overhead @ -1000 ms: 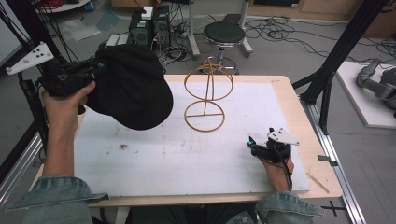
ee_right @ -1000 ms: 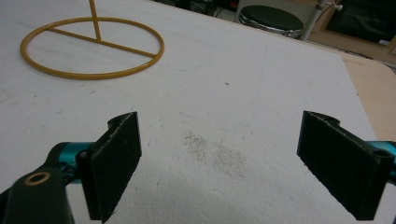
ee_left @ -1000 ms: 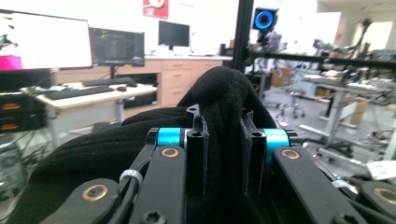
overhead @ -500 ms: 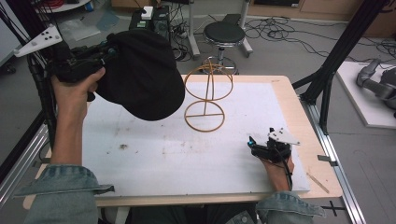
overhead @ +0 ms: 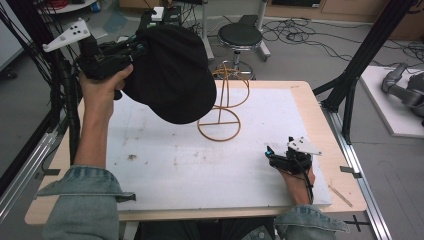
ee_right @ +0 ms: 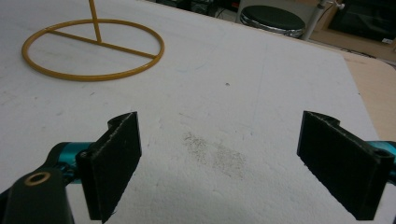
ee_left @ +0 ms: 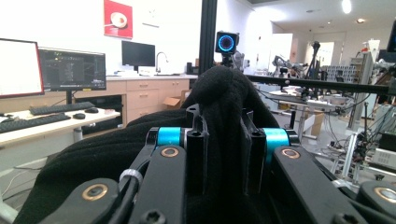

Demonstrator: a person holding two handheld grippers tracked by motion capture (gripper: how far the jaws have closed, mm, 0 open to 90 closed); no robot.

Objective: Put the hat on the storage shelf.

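A black cap (overhead: 170, 75) hangs in the air over the back left of the white board, its edge just in front of the yellow wire stand (overhead: 222, 107). My left gripper (overhead: 137, 50) is shut on the cap's cloth; in the left gripper view the cap (ee_left: 224, 93) bulges up between the jaws of the left gripper (ee_left: 223, 121). My right gripper (overhead: 270, 155) rests low on the board at the right, open, with nothing between its pads. In the right gripper view the right gripper (ee_right: 219, 158) faces the stand's base ring (ee_right: 100, 44).
The white board (overhead: 200, 165) covers a wooden table. A round stool (overhead: 240, 35) stands behind the table. A black frame post (overhead: 350, 85) rises at the back right corner, and a grey machine (overhead: 405, 90) lies on the floor at right.
My left hand has carried the cap to the right and a little up, closer to the yellow stand. The right gripper has stayed where it was.
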